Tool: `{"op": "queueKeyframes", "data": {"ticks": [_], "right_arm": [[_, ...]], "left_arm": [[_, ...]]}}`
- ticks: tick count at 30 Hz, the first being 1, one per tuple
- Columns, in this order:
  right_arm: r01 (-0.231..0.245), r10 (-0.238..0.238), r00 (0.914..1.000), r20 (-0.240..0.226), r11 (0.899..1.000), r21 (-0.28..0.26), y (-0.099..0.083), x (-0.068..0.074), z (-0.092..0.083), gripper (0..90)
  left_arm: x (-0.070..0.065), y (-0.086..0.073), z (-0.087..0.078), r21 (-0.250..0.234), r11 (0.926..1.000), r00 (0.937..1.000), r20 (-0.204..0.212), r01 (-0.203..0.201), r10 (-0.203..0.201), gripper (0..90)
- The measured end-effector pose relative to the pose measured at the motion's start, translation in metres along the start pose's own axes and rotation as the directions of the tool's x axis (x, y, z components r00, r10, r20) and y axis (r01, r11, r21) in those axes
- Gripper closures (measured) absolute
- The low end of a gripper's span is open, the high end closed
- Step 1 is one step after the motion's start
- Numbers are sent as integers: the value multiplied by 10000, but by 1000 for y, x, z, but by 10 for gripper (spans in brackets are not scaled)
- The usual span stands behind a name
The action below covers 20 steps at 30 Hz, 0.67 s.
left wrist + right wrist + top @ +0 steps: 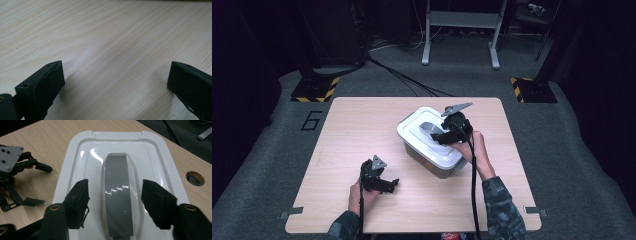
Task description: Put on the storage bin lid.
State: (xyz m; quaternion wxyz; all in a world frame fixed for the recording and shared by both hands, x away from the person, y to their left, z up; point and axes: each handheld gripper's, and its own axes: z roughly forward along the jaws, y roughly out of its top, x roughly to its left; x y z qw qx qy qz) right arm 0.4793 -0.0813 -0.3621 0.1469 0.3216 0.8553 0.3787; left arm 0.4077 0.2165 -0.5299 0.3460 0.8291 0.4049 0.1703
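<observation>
A clear plastic container point(432, 162) with a white lid point(414, 131) is seen on the wooden surface point(347, 130) in the high view, slightly toward three o'clock from the surface's centre and turned at an angle to its edges. A grey handle point(118, 192) lies flat in a recess along the middle of the lid.

The right hand-held gripper point(439, 136) is held over the lid, toward the container's three o'clock side. In the right gripper view its jaws are spread, one on each side of the grey handle, and a gap is seen between each pad and the handle, so nothing is pinched. Whether the fingertips rest on the lid cannot be told.

The left hand-held gripper point(389, 185) is held low over the surface at about seven o'clock from the container and well apart from it, pointing toward three o'clock. In the left gripper view its jaws are spread wide, with bare wood grain between them and nothing held.

A round hole point(195, 178) in the surface is seen in the right gripper view, at three o'clock of the lid.
</observation>
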Motion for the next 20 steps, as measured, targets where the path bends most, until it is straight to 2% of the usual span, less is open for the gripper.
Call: {"op": "queueKeyframes", "data": {"ticks": [1,2,3,4,5,6,8,10,11,12,13,14,15,16,17,18,19,20], "right_arm": [[0,0,10000,0,10000,0,0,0,0,334],[-66,66,10000,-12,10000,-62,-1,4,-6,259],[-66,66,10000,-12,10000,-62,-1,4,-6,259],[11,-13,9999,-114,9998,-198,-3,8,-11,200],[11,-13,9999,-114,9998,-198,-3,8,-11,200],[76,-79,9999,-100,9997,-235,-6,14,-17,153],[169,-172,9998,-130,9995,-266,-8,18,-19,150],[216,-221,9995,-211,9994,-266,-18,31,-24,138],[216,-221,9995,-211,9994,-266,-18,31,-24,138],[285,-293,9993,-230,9991,-319,-25,39,-28,122],[285,-293,9993,-230,9991,-319,-25,39,-28,122],[387,-395,9989,-240,9986,-352,-34,48,-31,104],[387,-395,9989,-240,9986,-352,-34,48,-31,104],[546,-562,9979,-325,9974,-468,-43,59,-33,89],[546,-562,9979,-325,9974,-468,-43,59,-33,89],[704,-726,9965,-408,9961,-537,-53,70,-34,85],[704,-726,9965,-408,9961,-537,-53,70,-34,85],[853,-878,9950,-482,9950,-520,-66,83,-33,84]], "left_arm": [[0,0,0,0,10000,10000,0,0,0,9],[0,0,0,2,10000,10000,0,-7,7,9],[0,0,0,2,10000,10000,0,-7,7,9],[0,0,0,3,10000,10000,-1,-10,10,9],[0,0,0,3,10000,10000,-1,-10,10,9],[0,0,0,2,10000,10000,-4,-10,10,9],[0,0,0,-7,10000,10000,-12,2,-3,9],[0,0,0,-9,10000,10000,-18,-15,15,9],[0,0,0,-9,10000,10000,-18,-15,15,9],[0,0,0,42,10000,10000,11,-69,69,9],[0,0,0,42,10000,10000,11,-69,69,9],[0,0,0,44,10000,10000,7,-65,65,9],[0,0,0,48,10000,10000,9,-74,74,9],[0,0,0,45,10000,10000,8,-69,69,9],[0,0,0,45,10000,10000,8,-69,69,9],[1,0,-1,60,9999,10000,21,-89,89,10],[1,0,-1,60,9999,10000,21,-89,89,9],[0,0,0,50,10000,10000,21,-75,75,9]]}}
